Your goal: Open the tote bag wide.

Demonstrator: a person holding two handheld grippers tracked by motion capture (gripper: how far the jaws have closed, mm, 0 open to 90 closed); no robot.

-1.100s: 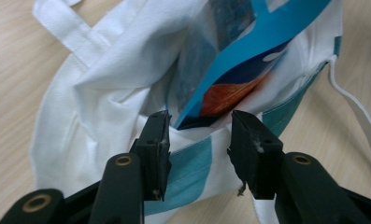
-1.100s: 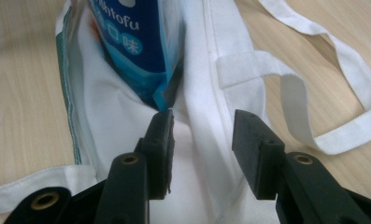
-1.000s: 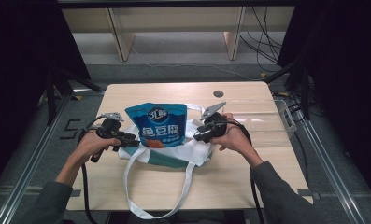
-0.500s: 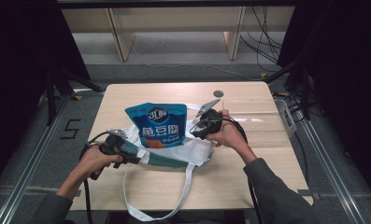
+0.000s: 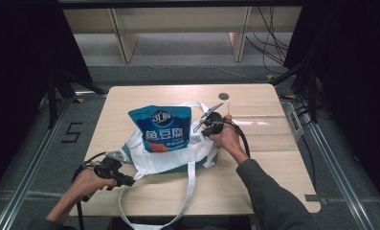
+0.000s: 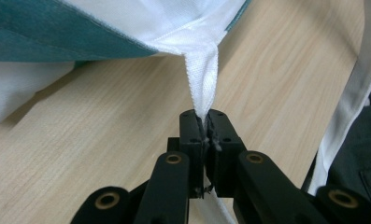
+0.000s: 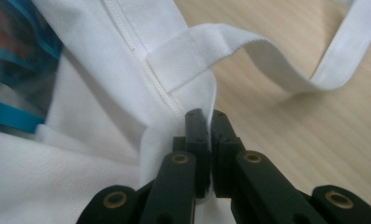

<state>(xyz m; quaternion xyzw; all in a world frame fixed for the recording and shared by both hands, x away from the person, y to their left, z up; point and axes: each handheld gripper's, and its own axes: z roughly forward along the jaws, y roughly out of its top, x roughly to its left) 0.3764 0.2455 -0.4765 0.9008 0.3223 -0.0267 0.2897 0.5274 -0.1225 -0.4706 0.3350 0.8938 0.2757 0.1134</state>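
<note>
Both hands have dropped – left gripper (image 5: 130, 182) and right gripper (image 5: 197, 128) fingers, just closing, pinch the tote bag (image 5: 178, 155) fabric. Its blue pouch (image 5: 162, 130) stands upright on the bench (image 5: 254, 182), one strap (image 5: 190, 191) trailing toward the person.

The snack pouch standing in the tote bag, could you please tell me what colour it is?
The snack pouch is blue with white lettering, clearest in the high view.

The blue snack pouch (image 5: 164, 130) has its lower part hidden inside the white tote bag (image 5: 178, 158), and its small print is too small to read. The bag's long strap (image 5: 190, 191) runs off the bottom edge of the high view.
</note>
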